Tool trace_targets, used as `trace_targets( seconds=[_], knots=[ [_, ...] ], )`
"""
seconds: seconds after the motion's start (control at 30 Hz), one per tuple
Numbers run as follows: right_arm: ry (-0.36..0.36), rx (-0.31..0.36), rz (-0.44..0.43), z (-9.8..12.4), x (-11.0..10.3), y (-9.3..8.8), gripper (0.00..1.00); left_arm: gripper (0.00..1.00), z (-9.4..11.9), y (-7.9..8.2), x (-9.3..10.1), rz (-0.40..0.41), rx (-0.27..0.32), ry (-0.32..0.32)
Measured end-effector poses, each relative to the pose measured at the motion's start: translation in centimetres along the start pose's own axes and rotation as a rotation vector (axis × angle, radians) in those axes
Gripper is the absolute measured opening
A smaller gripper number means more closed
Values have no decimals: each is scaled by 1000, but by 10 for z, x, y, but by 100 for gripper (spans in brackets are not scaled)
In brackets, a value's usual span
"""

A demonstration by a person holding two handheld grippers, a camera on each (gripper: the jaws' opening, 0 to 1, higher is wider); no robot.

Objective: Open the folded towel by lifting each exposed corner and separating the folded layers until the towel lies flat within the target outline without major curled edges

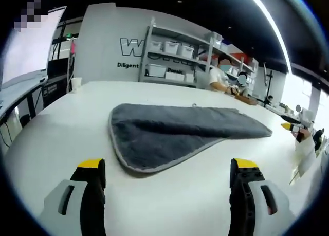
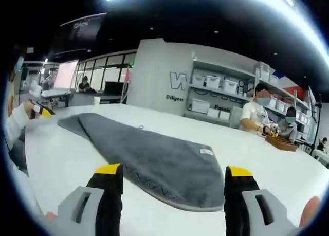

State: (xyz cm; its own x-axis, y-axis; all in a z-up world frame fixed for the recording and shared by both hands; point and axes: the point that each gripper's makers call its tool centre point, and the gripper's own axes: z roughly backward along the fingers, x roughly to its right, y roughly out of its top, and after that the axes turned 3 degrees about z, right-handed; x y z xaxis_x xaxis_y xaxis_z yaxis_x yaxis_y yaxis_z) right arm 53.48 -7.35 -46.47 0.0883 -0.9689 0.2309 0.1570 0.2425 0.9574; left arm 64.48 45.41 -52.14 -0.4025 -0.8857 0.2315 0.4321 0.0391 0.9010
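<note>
Both tools gaping; folded towel [image 1: 180,133] on table [image 1: 61,143].

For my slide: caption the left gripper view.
Open left hand-held gripper poised before a folded grey towel on a white table.

towel [image 1: 175,135] dark grey, lighter grey trim along edge, small white label near one end. table [image 1: 61,143] plain white. left gripper [image 1: 168,175] and right gripper [image 2: 174,180]: black jaws, yellow tips, light grey bodies. back wall pale grey with dark lettering. shelving [image 1: 177,56] grey, bins white.
</note>
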Motion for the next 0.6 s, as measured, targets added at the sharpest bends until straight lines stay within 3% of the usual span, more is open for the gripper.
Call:
trace_targets(
  seconds=[0.13,0.3,0.6],
  knots=[
    [13,9,-41,3,-2,5,87,99,-6,-4,-2,28,-2,2],
    [28,-33,-96,7,-5,2,99,99,-9,-7,-1,45,-11,2],
    [52,-71,-155,13,-6,-5,99,99,-12,-15,0,51,-45,1]
  ],
)
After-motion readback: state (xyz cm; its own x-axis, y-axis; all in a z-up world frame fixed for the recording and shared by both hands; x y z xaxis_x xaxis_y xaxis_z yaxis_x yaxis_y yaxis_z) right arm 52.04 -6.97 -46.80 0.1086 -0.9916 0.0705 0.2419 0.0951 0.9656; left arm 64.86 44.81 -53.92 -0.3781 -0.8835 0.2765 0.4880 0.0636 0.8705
